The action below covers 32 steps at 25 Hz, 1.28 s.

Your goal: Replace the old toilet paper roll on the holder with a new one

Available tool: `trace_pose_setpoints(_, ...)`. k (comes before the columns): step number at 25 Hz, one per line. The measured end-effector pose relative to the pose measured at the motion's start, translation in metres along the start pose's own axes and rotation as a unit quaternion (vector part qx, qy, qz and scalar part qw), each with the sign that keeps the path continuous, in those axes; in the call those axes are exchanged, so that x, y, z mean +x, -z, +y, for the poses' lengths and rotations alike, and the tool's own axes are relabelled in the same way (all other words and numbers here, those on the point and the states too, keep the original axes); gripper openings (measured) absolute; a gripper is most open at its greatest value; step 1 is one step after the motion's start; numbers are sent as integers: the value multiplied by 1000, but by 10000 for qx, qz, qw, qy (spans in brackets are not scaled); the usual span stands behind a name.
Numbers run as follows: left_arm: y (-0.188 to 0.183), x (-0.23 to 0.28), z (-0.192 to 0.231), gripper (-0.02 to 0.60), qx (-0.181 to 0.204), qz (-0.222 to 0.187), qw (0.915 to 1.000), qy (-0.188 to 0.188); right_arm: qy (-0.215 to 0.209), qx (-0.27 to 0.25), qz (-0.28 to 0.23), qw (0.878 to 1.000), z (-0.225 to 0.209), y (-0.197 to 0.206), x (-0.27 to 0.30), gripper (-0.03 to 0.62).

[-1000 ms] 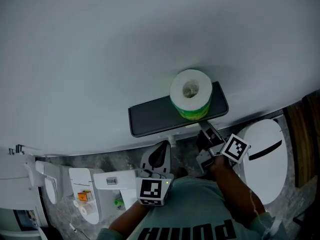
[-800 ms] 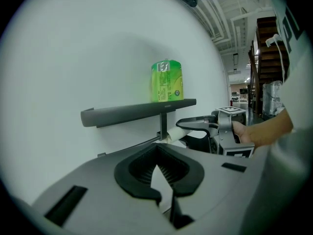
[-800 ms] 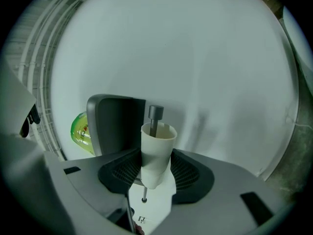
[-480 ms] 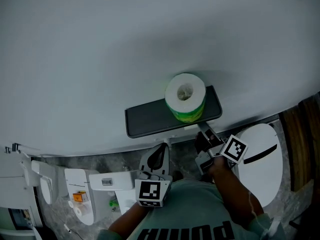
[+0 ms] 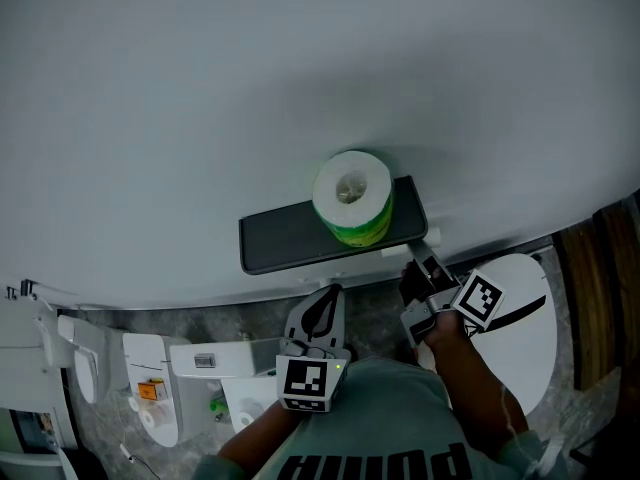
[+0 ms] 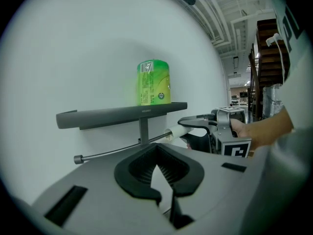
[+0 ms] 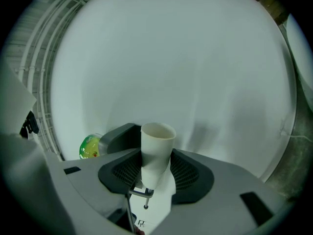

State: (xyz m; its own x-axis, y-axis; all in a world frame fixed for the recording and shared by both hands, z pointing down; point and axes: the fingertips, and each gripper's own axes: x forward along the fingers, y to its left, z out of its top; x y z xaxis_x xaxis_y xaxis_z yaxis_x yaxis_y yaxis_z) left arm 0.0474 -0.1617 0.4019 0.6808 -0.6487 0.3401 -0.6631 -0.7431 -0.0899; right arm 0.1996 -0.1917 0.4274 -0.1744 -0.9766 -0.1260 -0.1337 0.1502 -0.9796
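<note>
Your right gripper point(image 7: 156, 173) pinches the empty cardboard tube point(image 7: 157, 141) at the holder rod's point(image 6: 117, 151) end. Your left gripper point(image 6: 157, 166) is pressed together, empty.

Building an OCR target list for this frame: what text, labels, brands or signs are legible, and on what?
"PUMA", likely: large white letters on the person's shirt, upside down, cut by the frame edge.
Print on the new roll, green wrapper: too blurred to read.
Small lettering on the shelf front edge: unreadable.
On the marker cubes: black-and-white squares, no words.
The orange label, lower left in the head view: too small.
On the cardboard tube: nothing printed.
</note>
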Motion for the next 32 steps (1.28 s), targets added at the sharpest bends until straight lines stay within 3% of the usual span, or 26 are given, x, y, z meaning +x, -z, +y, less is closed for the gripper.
trace_pose_setpoints(11,-12,24,-40,5,-7,-117,9992,376,238,-280,-365,9987,-1,-48,-38,192)
trace_pose_setpoints(17,-17,31,-48,5,-14,-152,9985,525,335,-1035,-465,9930,19,-60,-62,191)
trace_pose_setpoints(23,-20,29,-45,5,-41,-184,9980,605,365,-2089,-355,9766,55,-49,-74,190)
trace_pose_setpoints(32,-18,6,-14,5,-204,-294,9983,459,184,-3505,200,9362,120,8,-64,190)
